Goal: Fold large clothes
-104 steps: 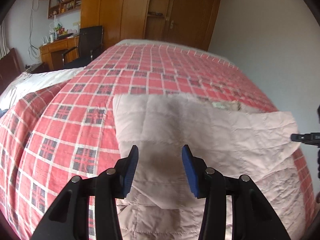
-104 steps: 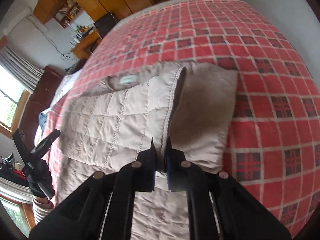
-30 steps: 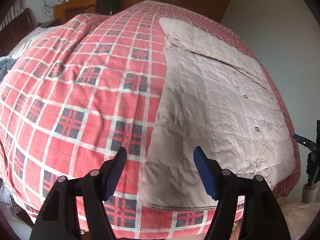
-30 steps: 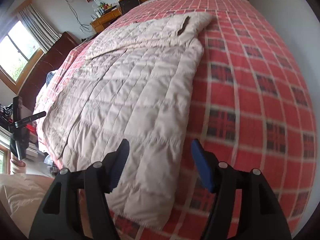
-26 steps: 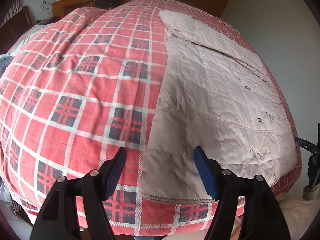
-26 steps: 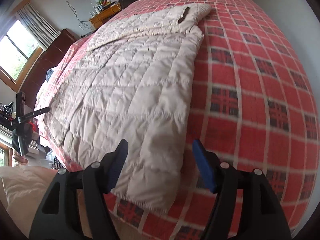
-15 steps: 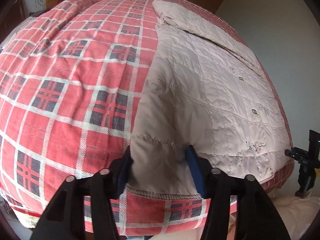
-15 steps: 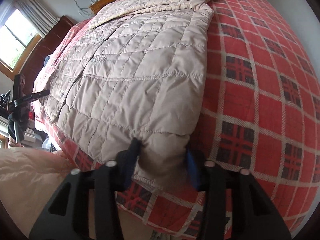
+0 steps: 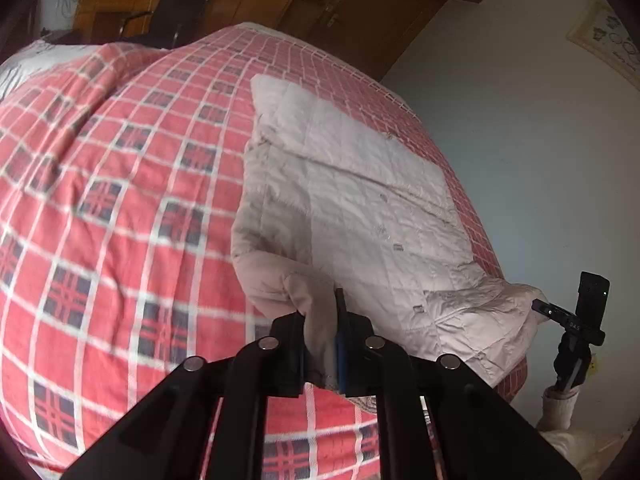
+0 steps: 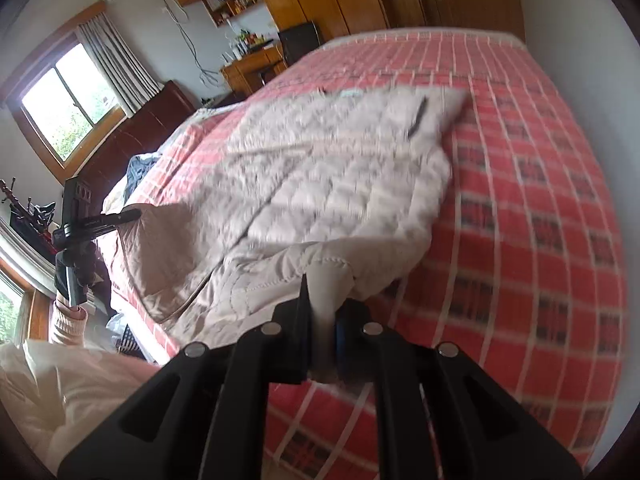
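Left tool (image 9: 320, 344) and right tool (image 10: 322, 340) each clamp a near hem corner of the quilted coat (image 9: 360, 200), raised off the plaid bed (image 9: 100, 200).

Right gripper (image 10: 320, 308) pinches quilted coat (image 10: 320, 184) hem.

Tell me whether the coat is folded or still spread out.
Mostly spread: the coat lies flat on the bed, with only its near hem lifted by both tongs.
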Demonstrator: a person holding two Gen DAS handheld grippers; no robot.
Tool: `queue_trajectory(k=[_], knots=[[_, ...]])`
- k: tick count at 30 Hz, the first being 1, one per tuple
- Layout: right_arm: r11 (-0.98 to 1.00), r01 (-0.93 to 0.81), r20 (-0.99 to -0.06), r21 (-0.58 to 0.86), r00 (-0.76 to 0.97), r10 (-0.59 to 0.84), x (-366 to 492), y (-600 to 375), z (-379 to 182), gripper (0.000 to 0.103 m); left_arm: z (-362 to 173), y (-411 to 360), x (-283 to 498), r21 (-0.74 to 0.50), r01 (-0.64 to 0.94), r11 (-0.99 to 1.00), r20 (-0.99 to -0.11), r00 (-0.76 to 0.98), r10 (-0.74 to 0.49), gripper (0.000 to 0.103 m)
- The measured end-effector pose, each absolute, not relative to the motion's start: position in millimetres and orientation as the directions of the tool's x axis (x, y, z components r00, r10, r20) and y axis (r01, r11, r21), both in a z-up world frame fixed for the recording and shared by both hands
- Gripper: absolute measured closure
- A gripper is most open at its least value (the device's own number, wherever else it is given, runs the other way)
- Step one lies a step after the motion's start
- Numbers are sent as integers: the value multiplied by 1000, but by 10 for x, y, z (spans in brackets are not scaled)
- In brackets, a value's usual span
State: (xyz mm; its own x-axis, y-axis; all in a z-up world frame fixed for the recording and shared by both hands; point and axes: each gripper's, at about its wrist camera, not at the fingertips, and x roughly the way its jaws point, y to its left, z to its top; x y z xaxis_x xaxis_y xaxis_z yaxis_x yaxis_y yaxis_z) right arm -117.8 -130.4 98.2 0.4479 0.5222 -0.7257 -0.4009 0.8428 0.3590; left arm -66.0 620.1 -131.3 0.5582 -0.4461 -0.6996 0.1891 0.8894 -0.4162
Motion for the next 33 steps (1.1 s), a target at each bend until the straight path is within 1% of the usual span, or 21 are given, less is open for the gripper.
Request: queue_trajectory(k=[5, 11, 16, 26, 27, 28, 31, 33], knots=[[830, -390, -708, 398, 444, 549, -616, -1350, 1109, 95, -1090, 6096, -176, -415, 221, 883, -673, 578, -461, 92], [838, -334, -739, 432, 403, 541, 52, -1384, 955, 95, -1052, 6051, 481, -415, 228, 881, -676, 571, -466, 92], [849, -272, -762, 453, 376, 527, 517, -1449, 769, 95, -1139, 6067, 950, -428, 209, 879, -680, 566, -466, 92], [853, -147, -773, 501, 367, 517, 1194, -1617, 488, 94, -1358, 6156, 1697, -456, 129, 881, -708, 548, -447, 91], [853, -141, -775, 502, 365, 516, 1231, -1612, 470, 94, -1399, 6152, 1760, -459, 123, 880, -714, 539, -447, 91], [852, -132, -775, 507, 362, 518, 1277, -1614, 445, 91, -1426, 6151, 1800, -460, 119, 880, -718, 533, -448, 90], [837, -102, -765, 538, 358, 535, 1354, -1674, 411, 89, -1472, 6201, 1890, -506, 106, 856, -710, 512, -483, 85], [811, -85, -742, 579, 357, 567, 1373, -1747, 412, 86, -1453, 6281, 1905, -559, 99, 823, -686, 503, -526, 83]])
